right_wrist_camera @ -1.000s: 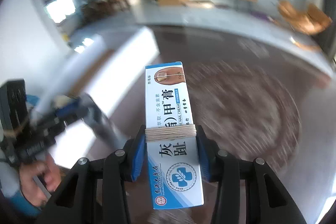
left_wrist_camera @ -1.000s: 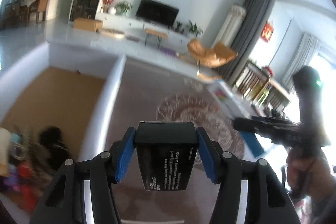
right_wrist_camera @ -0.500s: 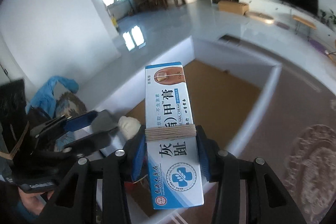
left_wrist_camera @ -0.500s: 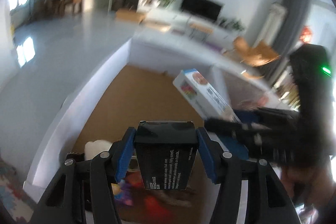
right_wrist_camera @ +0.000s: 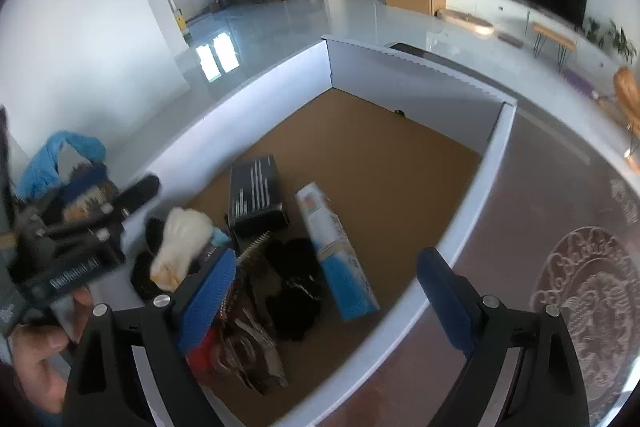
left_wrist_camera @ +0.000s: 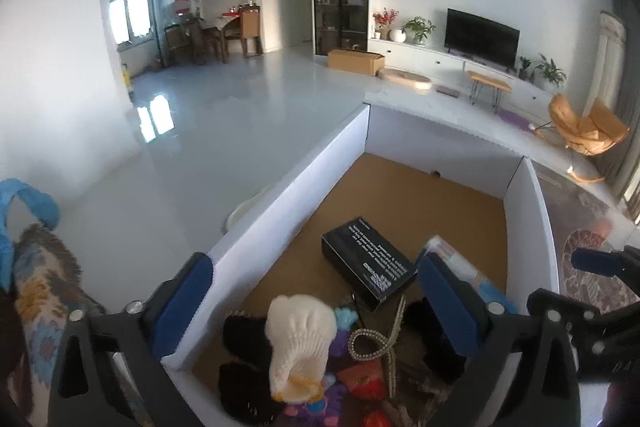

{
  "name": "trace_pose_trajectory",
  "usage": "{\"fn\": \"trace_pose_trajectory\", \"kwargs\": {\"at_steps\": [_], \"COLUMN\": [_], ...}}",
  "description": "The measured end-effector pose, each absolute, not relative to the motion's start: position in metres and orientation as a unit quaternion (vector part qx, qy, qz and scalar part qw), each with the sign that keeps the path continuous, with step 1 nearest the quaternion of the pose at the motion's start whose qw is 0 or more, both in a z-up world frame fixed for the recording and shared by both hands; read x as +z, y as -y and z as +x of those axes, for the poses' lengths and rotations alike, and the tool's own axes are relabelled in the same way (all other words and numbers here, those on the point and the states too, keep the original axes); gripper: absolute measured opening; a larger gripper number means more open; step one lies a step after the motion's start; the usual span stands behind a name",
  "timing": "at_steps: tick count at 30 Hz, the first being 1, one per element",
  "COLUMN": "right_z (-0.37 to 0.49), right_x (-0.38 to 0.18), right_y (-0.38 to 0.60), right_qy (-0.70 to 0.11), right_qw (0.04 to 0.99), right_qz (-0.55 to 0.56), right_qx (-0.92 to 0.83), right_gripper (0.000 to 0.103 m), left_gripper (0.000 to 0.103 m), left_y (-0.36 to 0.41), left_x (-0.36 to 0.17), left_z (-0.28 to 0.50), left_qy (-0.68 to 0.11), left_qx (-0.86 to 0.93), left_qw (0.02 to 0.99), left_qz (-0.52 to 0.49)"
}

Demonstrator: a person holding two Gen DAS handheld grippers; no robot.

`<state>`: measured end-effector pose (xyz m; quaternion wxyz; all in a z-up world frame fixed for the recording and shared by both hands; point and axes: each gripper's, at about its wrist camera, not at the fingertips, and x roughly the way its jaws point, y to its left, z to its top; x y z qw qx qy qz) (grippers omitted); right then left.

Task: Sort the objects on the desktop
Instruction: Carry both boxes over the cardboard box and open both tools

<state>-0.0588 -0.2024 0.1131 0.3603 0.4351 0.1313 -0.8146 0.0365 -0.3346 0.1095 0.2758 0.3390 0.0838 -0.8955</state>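
A white-walled box (left_wrist_camera: 312, 171) with a brown floor holds the sorted things. A black carton (left_wrist_camera: 366, 263) lies on its floor; it also shows in the right wrist view (right_wrist_camera: 256, 193). A blue and white ointment box (right_wrist_camera: 336, 253) lies beside it, partly hidden in the left wrist view (left_wrist_camera: 448, 251). My left gripper (left_wrist_camera: 316, 295) is open and empty above the box. My right gripper (right_wrist_camera: 326, 285) is open and empty above the box's near side.
A white knitted glove (left_wrist_camera: 298, 335), black soft items (right_wrist_camera: 296, 287), a bead chain (left_wrist_camera: 370, 343) and red bits lie piled at the box's near end. A patterned rug (right_wrist_camera: 588, 303) lies to the right. A blue cloth (right_wrist_camera: 60, 155) is at the left.
Both grippers have opened. The black carton has dropped from the left one and the ointment box from the right one; both now lie in the white-walled box.
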Motion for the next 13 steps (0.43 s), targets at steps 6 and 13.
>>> {"fn": "trace_pose_trajectory", "kwargs": {"at_steps": [6,13], "right_z": [-0.038,-0.022], "right_x": [0.103,0.096], "right_y": [0.198,0.195], "right_qy": [-0.175,-0.201], "right_qw": [0.362,0.369], "right_qz": [0.430,0.422], "right_qx": [-0.808,-0.803], "right_gripper": [0.092,0.092], "left_gripper": [0.103,0.103], "left_y": [0.304,0.288], "left_x": [0.101,0.109], "left_z": [0.046,0.073], "left_qy": [-0.068,-0.114], "left_qx": [-0.888,-0.898], "left_qw": [0.284,0.276], "left_qz": [0.355,0.322]}}
